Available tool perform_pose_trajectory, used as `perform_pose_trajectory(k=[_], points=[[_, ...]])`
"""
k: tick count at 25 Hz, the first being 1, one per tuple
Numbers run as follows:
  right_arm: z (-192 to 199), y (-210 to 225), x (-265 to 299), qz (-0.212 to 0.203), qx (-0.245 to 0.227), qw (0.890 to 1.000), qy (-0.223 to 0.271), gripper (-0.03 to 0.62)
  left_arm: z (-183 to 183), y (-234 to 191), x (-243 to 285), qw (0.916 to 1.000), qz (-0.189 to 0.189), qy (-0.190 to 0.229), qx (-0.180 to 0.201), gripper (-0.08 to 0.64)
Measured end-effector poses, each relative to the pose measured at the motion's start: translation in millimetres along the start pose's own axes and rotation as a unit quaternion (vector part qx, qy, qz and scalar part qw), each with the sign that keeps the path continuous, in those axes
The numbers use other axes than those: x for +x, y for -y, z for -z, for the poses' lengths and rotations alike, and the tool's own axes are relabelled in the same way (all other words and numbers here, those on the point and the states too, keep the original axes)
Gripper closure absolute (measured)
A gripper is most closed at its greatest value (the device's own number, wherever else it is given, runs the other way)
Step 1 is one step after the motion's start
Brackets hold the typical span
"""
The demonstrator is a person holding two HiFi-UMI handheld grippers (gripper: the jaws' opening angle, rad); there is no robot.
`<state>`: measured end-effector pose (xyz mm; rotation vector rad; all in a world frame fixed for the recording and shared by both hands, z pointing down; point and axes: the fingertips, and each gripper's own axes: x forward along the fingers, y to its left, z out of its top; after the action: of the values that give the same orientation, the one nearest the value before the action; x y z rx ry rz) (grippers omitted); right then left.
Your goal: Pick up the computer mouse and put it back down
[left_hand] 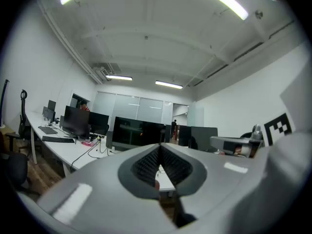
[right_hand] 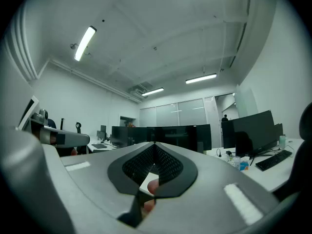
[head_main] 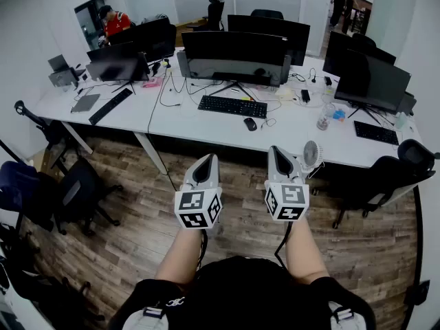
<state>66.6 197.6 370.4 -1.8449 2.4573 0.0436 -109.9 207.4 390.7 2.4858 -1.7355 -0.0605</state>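
The black computer mouse [head_main: 249, 124] lies on the white desk [head_main: 206, 119], just right of a black keyboard [head_main: 232, 106]. Both grippers hang in the air above the wood floor, well short of the desk's front edge. My left gripper [head_main: 207, 161] has its jaws together with nothing between them, and its own view shows the jaw tips meeting [left_hand: 159, 147]. My right gripper [head_main: 277, 152] is likewise shut and empty, its tips meeting [right_hand: 154, 145] in its own view. The mouse does not show in either gripper view.
Several monitors [head_main: 234, 53] stand along the desk, with a second keyboard [head_main: 375, 132], a small fan [head_main: 312, 154] and a water bottle [head_main: 324, 117] at the right. Office chairs [head_main: 72, 191] sit left and right [head_main: 385, 174] of me. A person in red [head_main: 115, 23] sits at the far desk.
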Motion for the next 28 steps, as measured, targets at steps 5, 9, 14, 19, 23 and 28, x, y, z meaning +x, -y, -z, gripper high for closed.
perform_pose_trajectory(k=[5,9,14,19,23,28], points=[[7.9,14.7,-4.2,-0.006,0.006,1.0,-0.002,0.594,9.8,14.2,4.7,1.0,-0.002,-0.003,-0.004,0.508],[13.3,22.0,-7.7,-0.026,0.017,1.0,-0.001,0.594,15.4,21.3,8.3,0.9999,-0.009,0.001,-0.014,0.508],[17.1,35.0,0.3,-0.031,0.019,0.999,0.0,0.594,20.8,28.4,19.8,0.9999,-0.011,0.002,-0.013,0.508],[23.2,46.9,24.5,-0.028,0.023,0.999,0.004,0.594,22.8,27.7,47.3,1.0,-0.004,0.004,-0.001,0.508],[32.0,52.4,57.8,-0.028,0.023,0.999,0.005,0.594,24.8,10.2,78.9,1.0,-0.005,0.006,0.002,0.508],[41.3,63.5,110.6,-0.023,0.016,1.0,0.003,0.594,28.0,-16.9,132.3,1.0,-0.002,0.006,-0.001,0.508]])
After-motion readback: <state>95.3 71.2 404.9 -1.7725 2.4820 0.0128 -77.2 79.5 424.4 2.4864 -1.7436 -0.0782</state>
